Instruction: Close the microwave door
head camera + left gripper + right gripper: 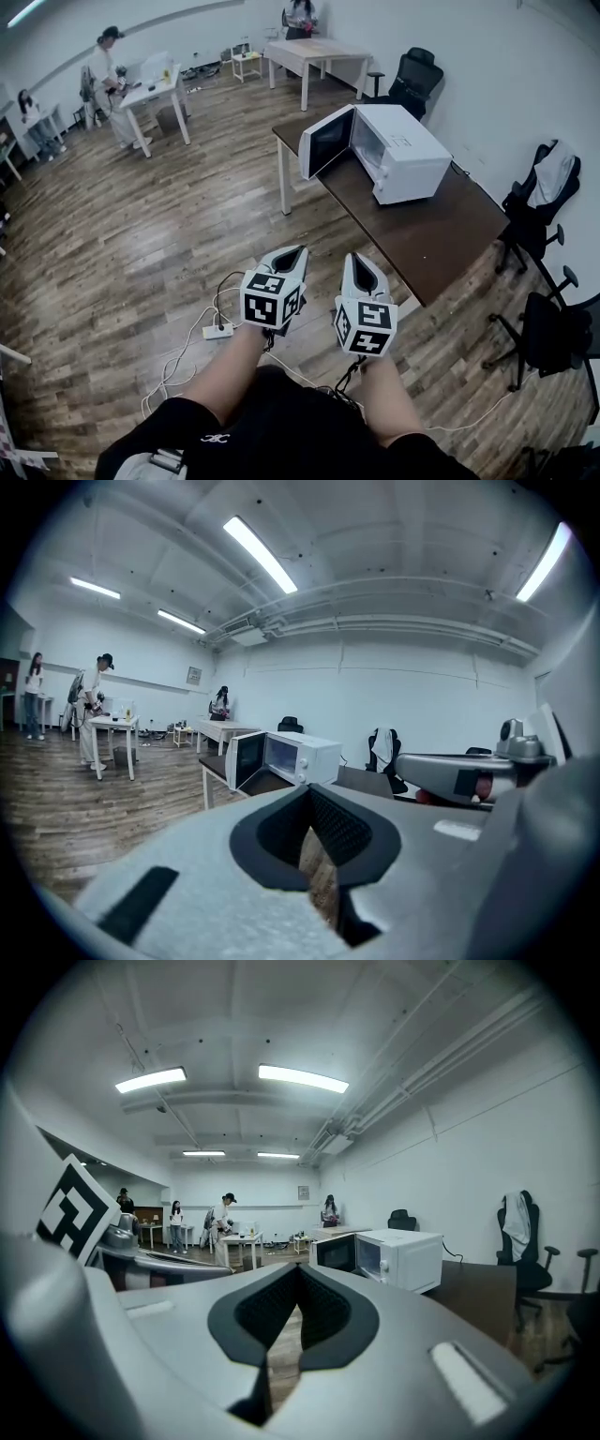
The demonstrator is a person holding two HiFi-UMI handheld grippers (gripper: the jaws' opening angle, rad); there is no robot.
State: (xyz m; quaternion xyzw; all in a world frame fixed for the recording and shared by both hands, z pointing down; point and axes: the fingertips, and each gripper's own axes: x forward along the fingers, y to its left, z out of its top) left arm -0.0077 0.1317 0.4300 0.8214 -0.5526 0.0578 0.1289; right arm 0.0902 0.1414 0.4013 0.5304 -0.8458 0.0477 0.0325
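Short of the near corner of the table (441,239), the left gripper (292,253) and right gripper (357,261) hang side by side, each with jaws pressed together, empty; on the table's far end sits the microwave (405,150), its door (326,141) swung open at the table's left edge; beyond the table, a chair (412,80).

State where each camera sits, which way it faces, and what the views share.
Head view: on the person's head, looking steeply down at table and open microwave; shows forearms, left gripper, right gripper.
Left gripper view: on that gripper, along its shut jaws toward the microwave; right gripper at right.
Right gripper view: on that gripper, along its shut jaws toward the microwave; left gripper at left.
Shared: all three show the open microwave.
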